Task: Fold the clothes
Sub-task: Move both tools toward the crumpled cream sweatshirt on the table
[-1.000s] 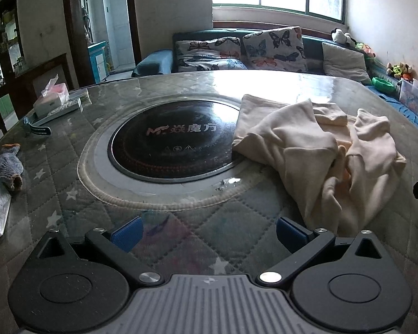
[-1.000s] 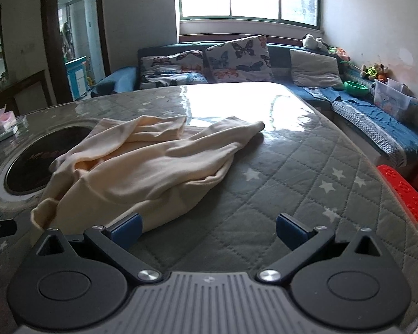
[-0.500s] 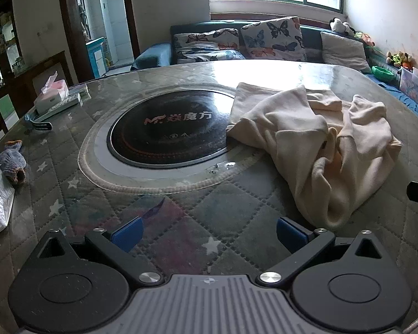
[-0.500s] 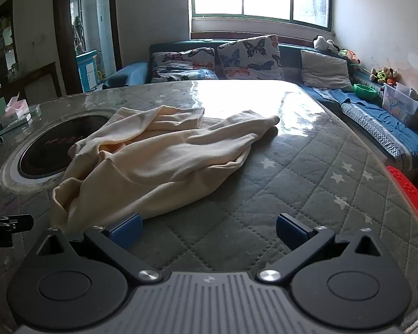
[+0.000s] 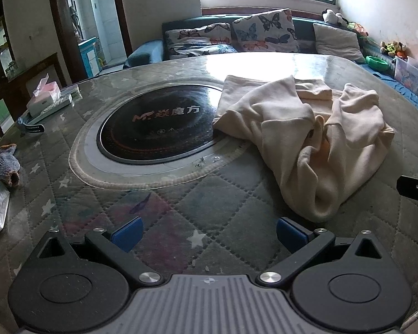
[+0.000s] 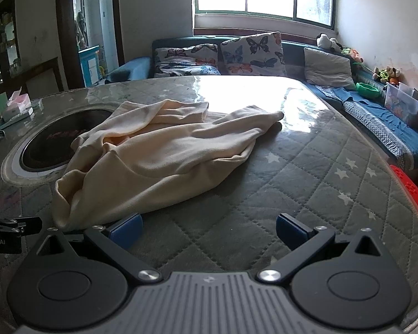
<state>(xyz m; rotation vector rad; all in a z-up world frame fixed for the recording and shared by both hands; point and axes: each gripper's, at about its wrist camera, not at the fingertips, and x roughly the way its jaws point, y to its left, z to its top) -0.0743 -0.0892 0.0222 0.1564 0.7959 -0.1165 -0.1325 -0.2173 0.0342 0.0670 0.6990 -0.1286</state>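
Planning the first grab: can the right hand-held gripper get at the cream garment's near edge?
Probably yes. The right hand-held gripper is open, and the cream garment lies just ahead of its left fingertip with nothing between.

Crumpled garment [image 5: 306, 128] on table [image 5: 209, 211], right of inset cooktop [image 5: 156, 122], tissue box [image 5: 43, 97] far left, sofa [image 5: 237, 39] behind

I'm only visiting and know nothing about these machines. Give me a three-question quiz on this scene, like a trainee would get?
1. True or false: the left tongs are gripping the cream garment.
2. The garment partly overlaps which item: A) round black cooktop, B) tissue box, C) butterfly cushion?
3. Fill in: the right tongs are ____.

Key: 1 false; 2 A; 3 open
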